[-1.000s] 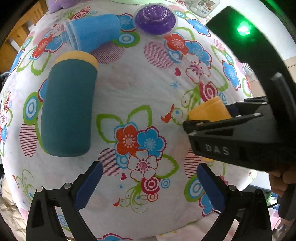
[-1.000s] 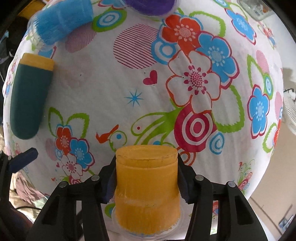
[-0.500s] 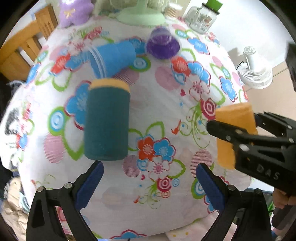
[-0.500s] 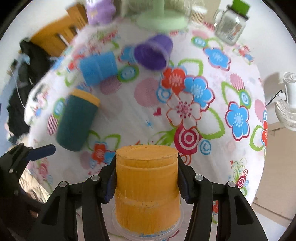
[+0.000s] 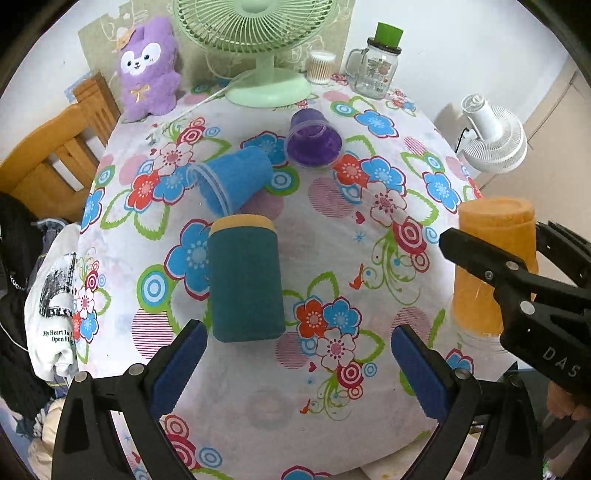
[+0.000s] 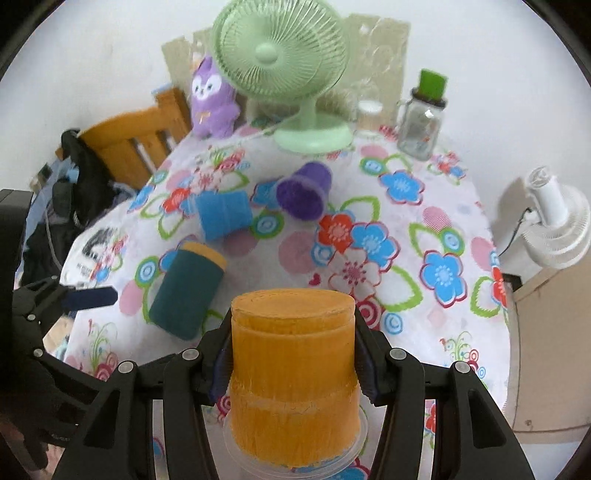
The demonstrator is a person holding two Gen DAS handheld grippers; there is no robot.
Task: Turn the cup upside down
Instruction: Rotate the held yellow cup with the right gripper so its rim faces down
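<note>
Orange cup (image 6: 293, 376) sits clamped between the jaws of the right gripper (image 6: 291, 369), closed base uppermost and clear flanged rim lowermost; the rim looks level with the floral worktop (image 5: 332, 229) at its near edge, though contact cannot be confirmed from either view. Left gripper (image 5: 295, 363) hangs with jaws released and nothing between them, its blue pads (image 5: 177, 365) wide apart.

Step in hand, as judged: the inversion itself appears done, and what remains is the set-down; the next move calls for a straight descent until the rim seats flat, then a release of the right jaws without dragging the cup sideways; the cup stands close to the worktop edge, so a tilt on release could send it off.

Count of items ahead of the jaws:
- cups, four in all; one orange, in the right jaws; one teal cup with a yellow band (image 5: 243, 280), on its side just ahead of the left jaws; one blue cup (image 5: 232, 181), on its side beyond it; one purple cup (image 5: 314, 142), tipped over, further ahead still;
- fans, two; a green desk fan (image 5: 258, 33) at the far end, a white fan (image 5: 495, 136) off the worktop to the right;
- one purple plush toy (image 5: 147, 70); one glass mug jar with green lid (image 5: 376, 62); one wooden chair (image 5: 48, 155) far left.
</note>
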